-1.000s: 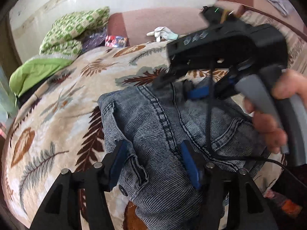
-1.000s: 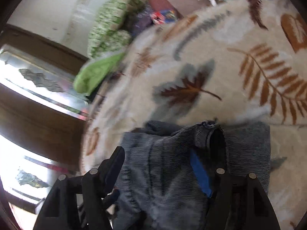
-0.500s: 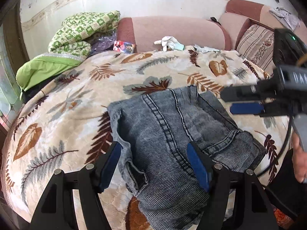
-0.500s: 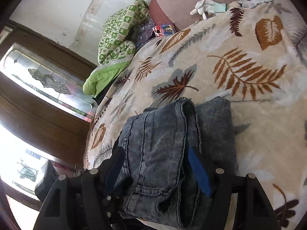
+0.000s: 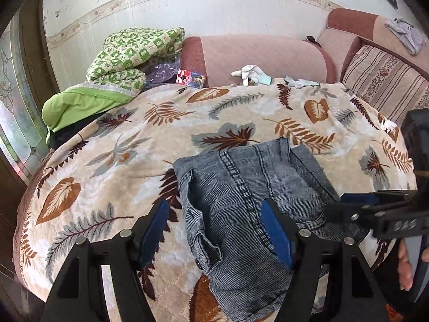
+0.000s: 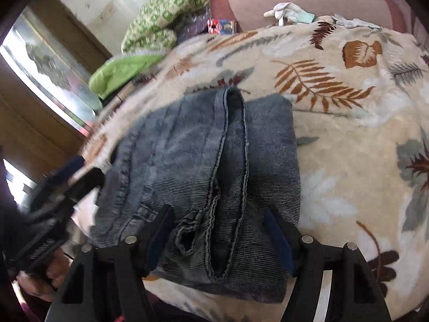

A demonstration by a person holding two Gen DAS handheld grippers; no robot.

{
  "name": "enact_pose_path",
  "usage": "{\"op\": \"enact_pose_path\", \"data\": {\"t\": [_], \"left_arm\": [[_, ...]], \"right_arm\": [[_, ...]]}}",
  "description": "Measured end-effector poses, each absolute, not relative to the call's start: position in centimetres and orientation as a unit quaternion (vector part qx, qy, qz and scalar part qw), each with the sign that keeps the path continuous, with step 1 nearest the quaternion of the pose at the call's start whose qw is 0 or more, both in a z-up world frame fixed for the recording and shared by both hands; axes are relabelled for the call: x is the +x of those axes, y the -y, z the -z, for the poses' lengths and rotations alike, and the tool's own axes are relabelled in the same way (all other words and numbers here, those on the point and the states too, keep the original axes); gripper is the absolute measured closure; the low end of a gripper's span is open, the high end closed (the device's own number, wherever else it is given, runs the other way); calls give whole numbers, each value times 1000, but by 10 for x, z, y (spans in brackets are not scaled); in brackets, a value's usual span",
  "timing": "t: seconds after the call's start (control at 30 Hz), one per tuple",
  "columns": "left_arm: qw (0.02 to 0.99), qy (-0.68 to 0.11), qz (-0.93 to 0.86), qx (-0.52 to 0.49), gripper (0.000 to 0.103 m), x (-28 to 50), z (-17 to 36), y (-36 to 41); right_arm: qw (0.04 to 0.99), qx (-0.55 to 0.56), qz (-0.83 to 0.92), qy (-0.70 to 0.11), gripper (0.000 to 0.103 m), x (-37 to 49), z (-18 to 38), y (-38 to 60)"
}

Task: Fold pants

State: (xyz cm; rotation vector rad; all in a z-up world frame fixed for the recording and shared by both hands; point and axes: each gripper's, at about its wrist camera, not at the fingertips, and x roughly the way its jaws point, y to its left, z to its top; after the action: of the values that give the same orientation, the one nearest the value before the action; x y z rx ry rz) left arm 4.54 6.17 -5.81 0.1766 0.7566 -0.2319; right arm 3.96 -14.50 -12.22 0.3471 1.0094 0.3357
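Both grippers, left (image 5: 214,230) and right (image 6: 219,238), hang spread and empty over my folded pants (image 5: 249,201): heavy, limp denim, best pinched at a thick edge.

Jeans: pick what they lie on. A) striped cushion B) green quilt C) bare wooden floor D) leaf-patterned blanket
D: the folded jeans rest on the leaf-patterned blanket, with the green quilt and the striped cushion well apart from them.

black left gripper (image 5: 214,230) and right gripper (image 6: 219,237), blue pads, silver screws.
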Motion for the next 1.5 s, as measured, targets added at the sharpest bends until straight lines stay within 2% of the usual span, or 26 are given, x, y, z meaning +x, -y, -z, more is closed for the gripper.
{"op": "enact_pose_path", "data": {"t": [0.07,0.3,0.37,0.53,0.73,0.93,1.5], "left_arm": [[920,-365,116,81,21,43,52,-60],[929,-335,139,80,16,29,24,-42],[931,-329,144,71,10,27,15,-38],[945,-292,141,38,3,11,3,-39],[955,-266,118,59,3,5,8,-41],[931,-344,104,61,3,22,30,-47],[924,-378,10,58,3,36,45,-65]], "right_arm": [[858,178,-166,-452,30,31,109,158],[912,176,-120,-352,30,-9,59,196],[925,168,-109,-322,30,-18,44,202],[942,160,-105,-275,24,-34,31,212],[940,184,-104,-269,24,-37,47,232],[931,224,-89,-274,24,-32,68,250],[933,216,-107,-266,24,-36,66,245]]}}
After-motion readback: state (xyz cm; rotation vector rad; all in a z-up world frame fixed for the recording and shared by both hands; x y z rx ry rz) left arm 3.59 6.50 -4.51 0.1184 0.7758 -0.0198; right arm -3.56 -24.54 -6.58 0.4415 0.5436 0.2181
